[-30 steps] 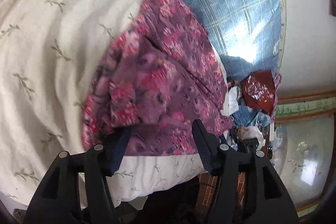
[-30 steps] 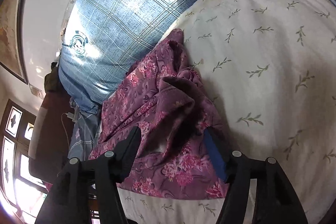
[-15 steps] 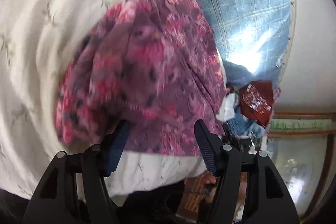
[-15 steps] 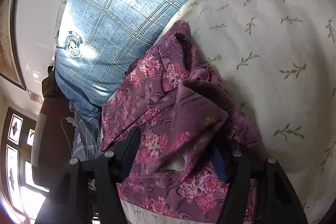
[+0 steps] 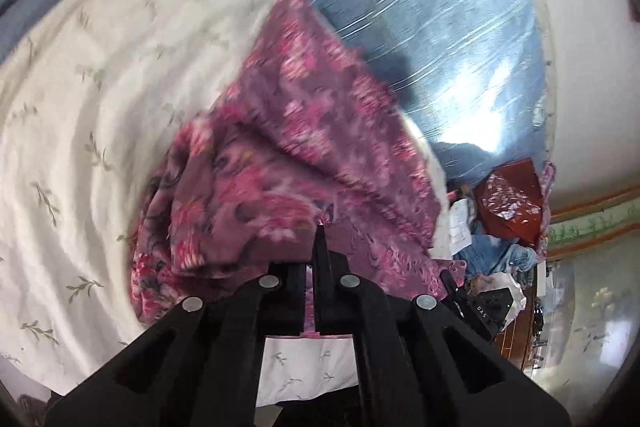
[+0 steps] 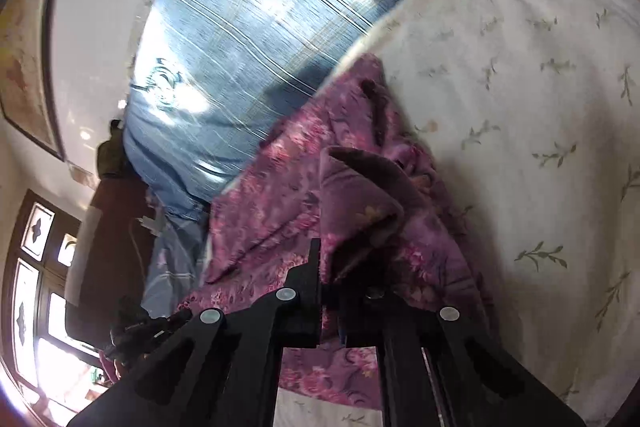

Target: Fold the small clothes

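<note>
Both claws just snapped closed: left claw [image 5: 320, 227] pinches a fold of the garment [image 5: 304, 155], right claw [image 6: 326, 255] clamps another fold [image 6: 352, 195]. Purple floral garment lies on the bed's cream sheet [image 5: 100, 99]; blue plaid blanket [image 5: 440, 39] at 1 o'clock beyond.

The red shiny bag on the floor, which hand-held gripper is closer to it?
Left. The red bag lies right of the left hand-held gripper; the right hand-held gripper's view lacks it.

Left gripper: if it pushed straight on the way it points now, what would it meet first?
The purple floral garment: the left gripper is already shut on a fold of it. Beyond that probably lies the cream leaf-print bedcover, though depth is unclear.
</note>
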Demonstrator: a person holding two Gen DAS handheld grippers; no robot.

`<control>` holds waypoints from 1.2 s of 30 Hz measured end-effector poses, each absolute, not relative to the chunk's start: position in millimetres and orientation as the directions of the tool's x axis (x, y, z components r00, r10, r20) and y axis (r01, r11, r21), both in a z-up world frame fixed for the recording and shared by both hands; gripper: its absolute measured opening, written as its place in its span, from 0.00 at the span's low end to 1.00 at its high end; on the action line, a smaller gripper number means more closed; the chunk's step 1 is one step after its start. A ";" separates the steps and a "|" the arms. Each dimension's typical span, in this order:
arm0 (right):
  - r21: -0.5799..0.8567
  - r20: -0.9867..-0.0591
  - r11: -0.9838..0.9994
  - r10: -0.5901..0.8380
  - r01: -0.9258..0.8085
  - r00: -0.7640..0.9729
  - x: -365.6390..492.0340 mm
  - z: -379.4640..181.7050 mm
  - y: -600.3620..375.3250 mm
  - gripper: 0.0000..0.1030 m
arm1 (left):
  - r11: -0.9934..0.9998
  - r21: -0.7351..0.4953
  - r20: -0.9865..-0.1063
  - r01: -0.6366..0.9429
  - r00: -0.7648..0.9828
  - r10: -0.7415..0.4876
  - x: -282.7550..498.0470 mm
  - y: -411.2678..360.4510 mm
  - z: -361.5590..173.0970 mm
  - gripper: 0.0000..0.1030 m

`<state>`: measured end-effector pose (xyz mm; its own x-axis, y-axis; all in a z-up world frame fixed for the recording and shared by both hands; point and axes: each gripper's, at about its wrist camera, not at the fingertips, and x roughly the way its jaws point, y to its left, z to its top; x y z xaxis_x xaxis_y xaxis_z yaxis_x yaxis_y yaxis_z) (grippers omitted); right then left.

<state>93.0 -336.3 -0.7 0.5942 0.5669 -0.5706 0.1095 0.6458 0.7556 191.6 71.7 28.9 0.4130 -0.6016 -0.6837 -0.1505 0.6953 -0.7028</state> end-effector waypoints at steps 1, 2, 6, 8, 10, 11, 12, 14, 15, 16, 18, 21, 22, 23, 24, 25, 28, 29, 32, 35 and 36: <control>0.760 -0.551 0.644 0.569 0.086 0.610 93.0 8.6 -337.2 0.05 | 0.698 -0.704 -0.673 -0.128 0.435 -0.598 193.3 72.4 39.8 0.01; 0.763 -0.536 0.644 0.570 0.067 0.622 95.3 16.4 -337.5 0.05 | 0.699 -0.707 -0.662 -0.111 0.451 -0.598 197.7 72.6 47.9 0.01; 0.770 -0.512 0.637 0.584 0.035 0.630 124.2 30.9 -333.1 0.05 | 0.702 -0.707 -0.644 -0.089 0.491 -0.586 235.1 74.9 63.8 0.01; 0.768 -0.518 0.639 0.581 0.042 0.628 144.8 29.1 -329.2 0.05 | 0.696 -0.709 -0.647 -0.111 0.495 -0.580 264.0 78.6 59.6 0.01; 0.768 -0.526 0.637 0.578 0.058 0.624 167.4 24.5 -325.0 0.05 | 0.711 -0.690 -0.670 -0.136 0.492 -0.556 291.6 76.7 53.5 0.01; 0.770 -0.527 0.635 0.573 0.068 0.628 178.3 21.4 -323.4 0.05 | 0.716 -0.684 -0.678 -0.141 0.486 -0.552 305.4 73.8 50.1 0.01; 0.771 -0.530 0.632 0.570 0.077 0.628 186.4 18.2 -322.7 0.05 | 0.726 -0.671 -0.691 -0.150 0.483 -0.539 318.9 72.7 46.3 0.01; 0.772 -0.549 0.624 0.562 0.118 0.619 203.3 7.8 -323.4 0.10 | 0.728 -0.662 -0.710 -0.178 0.460 -0.533 347.1 70.7 35.7 0.01; 0.774 -0.561 0.617 0.562 0.144 0.609 209.4 1.3 -325.7 0.10 | 0.726 -0.659 -0.719 -0.196 0.446 -0.533 361.6 71.5 30.0 0.01; 0.771 -0.579 0.610 0.556 0.180 0.596 214.1 -5.4 -328.2 0.11 | 0.724 -0.658 -0.724 -0.209 0.439 -0.532 370.8 71.8 26.5 0.01; 0.784 -0.583 0.583 0.572 0.215 0.577 217.5 -14.6 -333.2 0.14 | 0.720 -0.659 -0.731 -0.218 0.408 -0.547 388.1 70.6 17.5 0.01; 0.789 -0.581 0.577 0.590 0.211 0.560 214.0 -12.2 -335.6 0.23 | 0.726 -0.648 -0.750 -0.230 0.360 -0.555 400.5 67.3 8.0 0.01; 0.789 -0.583 0.581 0.603 0.202 0.545 213.1 -8.3 -335.2 0.24 | 0.730 -0.647 -0.751 -0.221 0.350 -0.560 401.1 65.8 7.0 0.01; 0.796 -0.576 0.574 0.622 0.192 0.530 213.2 -4.1 -335.0 0.29 | 0.731 -0.649 -0.749 -0.210 0.348 -0.564 400.0 64.3 7.7 0.01; 0.804 -0.566 0.565 0.636 0.183 0.524 212.8 -0.6 -335.4 0.38 | 0.729 -0.654 -0.743 -0.199 0.350 -0.571 398.3 63.5 9.3 0.01; 0.810 -0.558 0.559 0.641 0.178 0.527 214.9 4.0 -335.8 0.42 | 0.727 -0.661 -0.735 -0.186 0.354 -0.578 397.2 62.7 11.5 0.01; 0.809 -0.573 0.546 0.650 0.218 0.499 236.8 0.9 -336.0 0.51 | 0.711 -0.677 -0.722 -0.188 0.358 -0.592 405.9 61.5 17.4 0.03; 0.820 -0.562 0.525 0.660 0.230 0.498 247.5 -1.5 -336.0 0.51 | 0.712 -0.675 -0.723 -0.194 0.367 -0.585 411.9 62.7 19.1 0.03; 0.837 -0.507 0.505 0.570 0.212 0.646 264.3 14.6 -352.7 0.51 | 0.690 -0.681 -0.722 -0.245 0.386 -0.575 428.1 80.1 22.6 0.32; 0.808 -0.549 0.534 0.527 0.249 0.648 266.4 15.1 -362.5 0.51 | 0.645 -0.713 -0.697 -0.277 0.381 -0.607 431.6 106.3 23.9 0.39; 0.800 -0.561 0.546 0.530 0.251 0.635 264.7 13.5 -362.3 0.51 | 0.653 -0.717 -0.691 -0.244 0.379 -0.616 429.5 110.7 28.2 0.39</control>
<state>264.7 -362.3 13.5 0.6354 0.5302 -0.5615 0.2514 0.5455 0.7995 429.5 110.7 28.2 0.3786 -0.6163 -0.6905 -0.2436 0.6534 -0.7167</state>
